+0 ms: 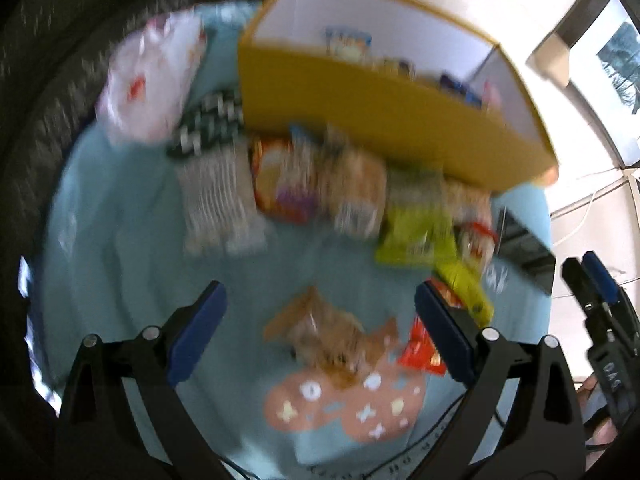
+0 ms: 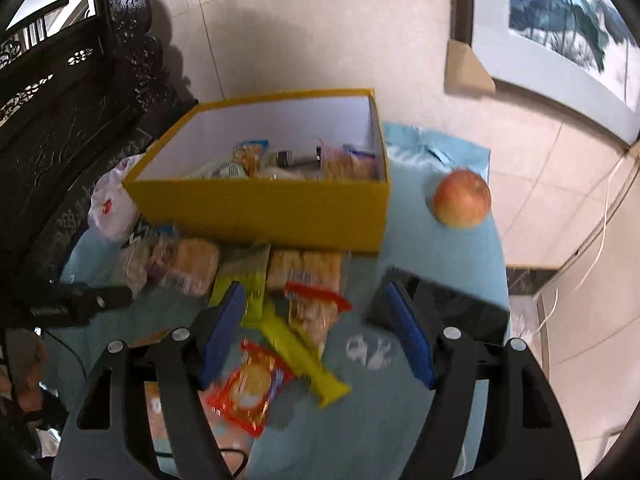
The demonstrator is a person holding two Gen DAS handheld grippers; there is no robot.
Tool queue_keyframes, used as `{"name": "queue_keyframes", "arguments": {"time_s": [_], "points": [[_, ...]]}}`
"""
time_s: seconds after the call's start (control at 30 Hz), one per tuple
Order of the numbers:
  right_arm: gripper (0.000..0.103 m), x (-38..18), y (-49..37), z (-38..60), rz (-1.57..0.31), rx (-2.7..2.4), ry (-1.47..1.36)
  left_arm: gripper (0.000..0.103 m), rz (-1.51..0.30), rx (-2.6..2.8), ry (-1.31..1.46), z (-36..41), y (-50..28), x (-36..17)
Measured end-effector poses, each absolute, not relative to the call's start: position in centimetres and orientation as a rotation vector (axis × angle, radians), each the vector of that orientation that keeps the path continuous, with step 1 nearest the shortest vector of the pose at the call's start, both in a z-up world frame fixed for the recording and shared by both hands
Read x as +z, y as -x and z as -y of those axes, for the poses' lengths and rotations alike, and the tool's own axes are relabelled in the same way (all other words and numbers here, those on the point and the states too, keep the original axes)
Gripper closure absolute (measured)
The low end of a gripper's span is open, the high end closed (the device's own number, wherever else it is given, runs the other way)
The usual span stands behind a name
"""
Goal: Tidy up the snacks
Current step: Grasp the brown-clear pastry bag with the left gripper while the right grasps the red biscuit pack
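The left gripper (image 1: pixel 320 334) hangs over the light blue tablecloth (image 1: pixel 120 248) with its jaws spread wide and nothing between the blue pads (image 1: pixel 198 332). Just under the gap, slightly toward the right jaw, lies a crumpled brown snack packet (image 1: pixel 324 336), resting partly on a brown patch printed with pale shapes. The left view is blurred, so labels cannot be read.

The right gripper (image 2: pixel 316 334) is also spread wide and empty. Between its jaws lie a long yellow bar wrapper (image 2: pixel 298 354) and a clear packet with a red top (image 2: pixel 314 312); an orange-red packet (image 2: pixel 250 388) sits close to the left pad. Beyond the jaw tips a row of biscuit packs (image 2: pixel 304 270) runs along the front wall of the yellow box (image 2: pixel 264 216), which stands open and already holds several snacks. Past the right jaw a black box (image 2: pixel 452 304) sits just beside the pad, and an apple (image 2: pixel 462 198) lies farther out, to the right of the yellow box. A white plastic bag (image 2: pixel 110 208) sits off beyond the left jaw.
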State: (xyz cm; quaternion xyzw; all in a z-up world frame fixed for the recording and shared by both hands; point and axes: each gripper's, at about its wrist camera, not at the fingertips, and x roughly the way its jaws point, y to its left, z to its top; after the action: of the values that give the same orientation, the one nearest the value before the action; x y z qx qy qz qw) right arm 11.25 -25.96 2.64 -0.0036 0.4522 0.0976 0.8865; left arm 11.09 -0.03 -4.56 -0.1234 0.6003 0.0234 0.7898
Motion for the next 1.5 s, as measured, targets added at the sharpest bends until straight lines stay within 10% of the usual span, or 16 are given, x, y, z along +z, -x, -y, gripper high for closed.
{"name": "queue_keyframes", "arguments": {"time_s": [0.47, 0.63, 1.17, 1.3, 1.5], "points": [[0.030, 0.8, -8.5, 26.3, -1.037, 0.234, 0.039, 0.011, -1.505, 0.244, 0.358, 1.9, -10.0, -13.2], [0.030, -1.3, -8.8, 25.0, -1.144, 0.282, -0.029, 0.059, -1.456, 0.236, 0.183, 2.9, -9.5, -12.4], [0.029, -8.9, -10.8, 19.3, -1.386, 0.187, -0.101, 0.061, -1.438, 0.161, 0.196, -0.5, -7.1, -12.4], [0.058, -8.8, -10.7, 18.7, -1.369, 0.184, 0.004, 0.061, -1.433, 0.153, 0.190, 0.2, -7.2, -12.2], [0.059, -7.0, -9.8, 20.7, -1.351, 0.227, -0.063, 0.061, -1.431, 0.151, 0.193, -0.5, -7.5, -11.8]]}}
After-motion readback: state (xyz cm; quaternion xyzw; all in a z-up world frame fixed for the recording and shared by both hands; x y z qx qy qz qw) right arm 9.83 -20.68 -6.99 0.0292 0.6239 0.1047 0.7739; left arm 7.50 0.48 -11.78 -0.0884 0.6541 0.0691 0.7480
